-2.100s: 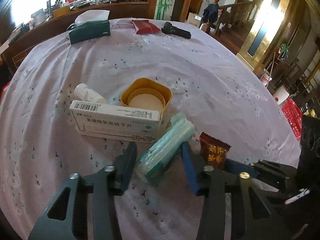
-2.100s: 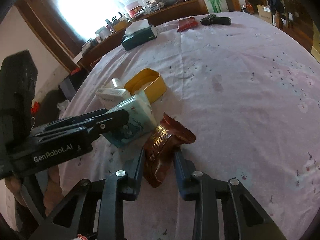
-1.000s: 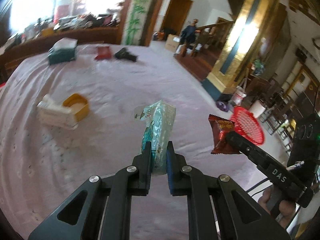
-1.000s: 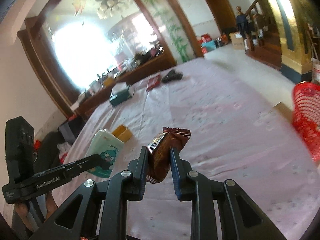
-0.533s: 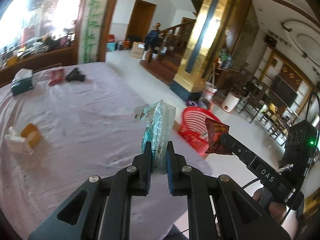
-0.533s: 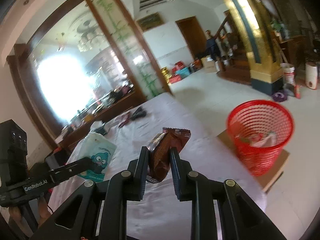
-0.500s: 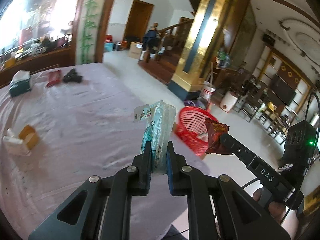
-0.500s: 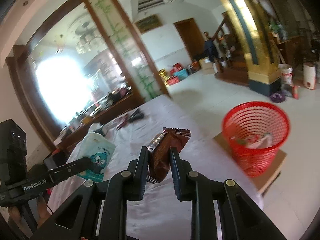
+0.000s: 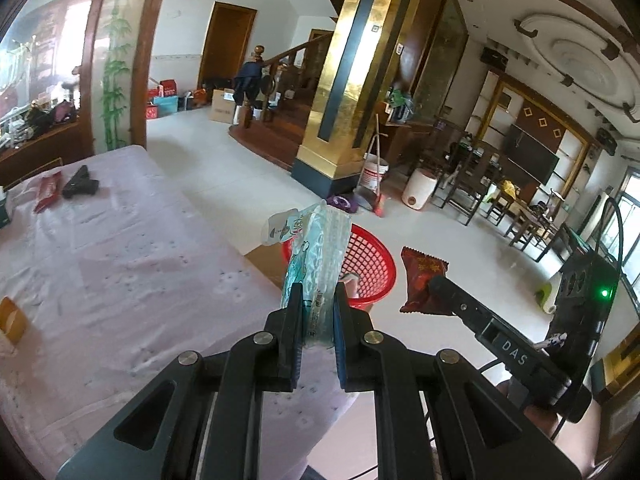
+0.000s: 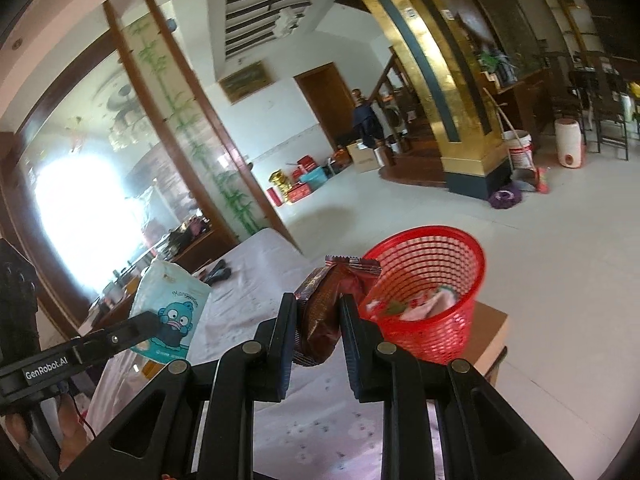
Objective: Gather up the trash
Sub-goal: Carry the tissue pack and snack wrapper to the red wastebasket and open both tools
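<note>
While both claws are held out past the table edge, the following is recorded:

Left gripper (image 9: 314, 312): clamped narrow on the soft pale-teal plastic tissue pack (image 9: 316, 264); the pack is pinched at its lower end and stands nearly upright between the black fingers (image 9: 290, 332); a cartoon face is printed on its side, as seen from the right wrist view (image 10: 170, 312).

Right gripper (image 10: 318, 320): closed on the crinkled dark-red foil snack wrapper (image 10: 324, 312); the wrapper is gripped across its middle, its serrated top edge sticking up above the pads; the same wrapper is seen in the left wrist view (image 9: 422, 280), held in the air to the right of the tissue pack.

Red plastic mesh wastebasket (image 10: 428, 280): set on a brown cardboard sheet (image 10: 490, 332) on the white tiled floor (image 10: 560, 260), just beside the table edge; crumpled paper and wrappers are already seen inside; in the left wrist view its rim (image 9: 376, 256) shows directly behind the tissue pack.

Table with pale lilac flowered cloth (image 9: 120, 260): a flat red packet (image 9: 47, 191) and a black handheld object (image 9: 80, 188) are left lying side by side near its far end; a yellow container (image 9: 12, 320) is cut off at the left border.

Person's hand (image 9: 532, 400): seen wrapped round the right gripper's handle, low at the right.
</note>
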### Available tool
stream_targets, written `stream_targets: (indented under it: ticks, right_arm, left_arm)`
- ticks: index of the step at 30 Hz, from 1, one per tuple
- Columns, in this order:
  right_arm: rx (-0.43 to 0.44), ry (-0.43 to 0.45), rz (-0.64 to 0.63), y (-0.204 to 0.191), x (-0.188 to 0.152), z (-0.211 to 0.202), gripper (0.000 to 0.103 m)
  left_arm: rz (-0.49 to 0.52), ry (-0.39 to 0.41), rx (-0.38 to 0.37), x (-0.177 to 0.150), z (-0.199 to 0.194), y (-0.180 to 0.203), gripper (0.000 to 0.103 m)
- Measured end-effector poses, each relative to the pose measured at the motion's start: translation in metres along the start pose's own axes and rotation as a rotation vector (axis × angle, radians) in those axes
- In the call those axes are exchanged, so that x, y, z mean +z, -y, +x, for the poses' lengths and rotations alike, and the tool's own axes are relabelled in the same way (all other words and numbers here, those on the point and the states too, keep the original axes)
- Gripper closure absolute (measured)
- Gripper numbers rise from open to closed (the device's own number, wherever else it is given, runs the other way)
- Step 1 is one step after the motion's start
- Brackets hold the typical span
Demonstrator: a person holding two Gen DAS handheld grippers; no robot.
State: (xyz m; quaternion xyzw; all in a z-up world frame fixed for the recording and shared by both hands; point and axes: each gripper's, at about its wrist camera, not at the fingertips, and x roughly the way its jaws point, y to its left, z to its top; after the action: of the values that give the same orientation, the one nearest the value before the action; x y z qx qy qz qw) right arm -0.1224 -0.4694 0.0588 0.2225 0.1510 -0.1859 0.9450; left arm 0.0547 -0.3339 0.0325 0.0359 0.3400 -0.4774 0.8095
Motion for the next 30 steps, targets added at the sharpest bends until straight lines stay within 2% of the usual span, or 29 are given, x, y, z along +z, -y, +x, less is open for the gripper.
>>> stream_targets:
  ticks: [22,30]
  right_arm:
    - [-0.041,-0.006,0.032,0.041,0.024,0.035,0.080]
    - [-0.063,-0.020,0.048,0.055,0.032,0.048,0.080]
  left_arm:
    - [0.024,-0.048,-0.058,0.035,0.080,0.040,0.091]
    - [0.014,-0.073,-0.083,0.041,0.104,0.035,0.091]
